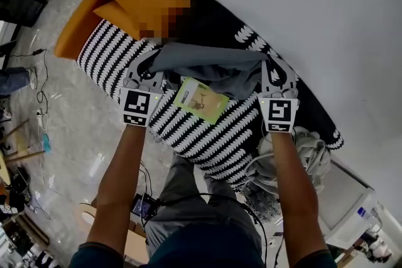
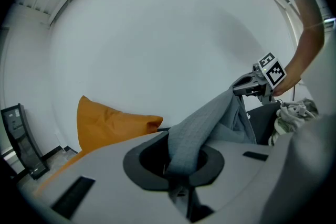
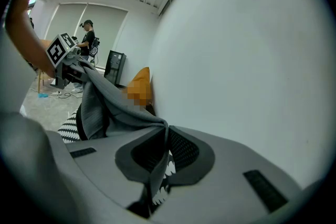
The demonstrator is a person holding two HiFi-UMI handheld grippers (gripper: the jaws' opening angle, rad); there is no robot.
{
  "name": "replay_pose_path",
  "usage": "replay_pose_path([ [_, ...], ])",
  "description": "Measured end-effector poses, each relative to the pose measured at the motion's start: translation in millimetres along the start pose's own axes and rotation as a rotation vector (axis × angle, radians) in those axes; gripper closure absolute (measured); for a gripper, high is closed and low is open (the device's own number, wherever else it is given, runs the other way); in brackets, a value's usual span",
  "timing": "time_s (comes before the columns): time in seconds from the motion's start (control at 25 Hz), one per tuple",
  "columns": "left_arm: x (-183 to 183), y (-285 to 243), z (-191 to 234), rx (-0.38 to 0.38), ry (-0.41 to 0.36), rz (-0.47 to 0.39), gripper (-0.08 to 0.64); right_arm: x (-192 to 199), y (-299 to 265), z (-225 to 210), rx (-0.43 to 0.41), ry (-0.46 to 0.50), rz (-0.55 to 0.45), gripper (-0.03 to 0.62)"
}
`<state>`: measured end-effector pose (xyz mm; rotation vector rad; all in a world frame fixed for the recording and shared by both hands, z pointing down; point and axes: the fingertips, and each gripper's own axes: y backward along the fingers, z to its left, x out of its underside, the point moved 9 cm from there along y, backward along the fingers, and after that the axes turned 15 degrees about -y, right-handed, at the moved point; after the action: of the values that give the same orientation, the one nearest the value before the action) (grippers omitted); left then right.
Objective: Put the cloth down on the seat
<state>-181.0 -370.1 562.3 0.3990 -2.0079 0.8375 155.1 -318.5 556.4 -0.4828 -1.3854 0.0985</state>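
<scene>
One cloth (image 1: 207, 66), two grippers, one seat, one cushion, one card. Grey, ribbed weave, soft folds, slack in the middle. Hangs stretched between both grippers, long axis running left to right across the head view, roughly along the seat's length, with the upper edge taut and the rest drooping toward the near side. Sits over the back part of the seat (image 1: 188, 132), close to the white wall; cannot tell whether touching the seat.

Left gripper (image 1: 155, 56) with jaws pinched together on the cloth's left end, fabric bunched in the slot between them. Right gripper (image 1: 267, 61) likewise clamped tight on the right end, a thin fold caught between its jaws. Both tilted slightly downward, level with each other.

Pale green card (image 1: 201, 99) just below the cloth's near edge, over the black seat with white patterned rows. Orange cushion (image 1: 119, 3) at the seat's far left end, well apart from the cloth. Pale crumpled bundle (image 1: 311, 154) beside the right forearm, at the seat's right end.
</scene>
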Motion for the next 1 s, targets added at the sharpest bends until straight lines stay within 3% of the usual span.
replay_pose_path([
  [1.0,80,-82,-17,0.081,0.043,0.071,0.534,72,-94,-18,0.007,0.040,0.166,0.565],
])
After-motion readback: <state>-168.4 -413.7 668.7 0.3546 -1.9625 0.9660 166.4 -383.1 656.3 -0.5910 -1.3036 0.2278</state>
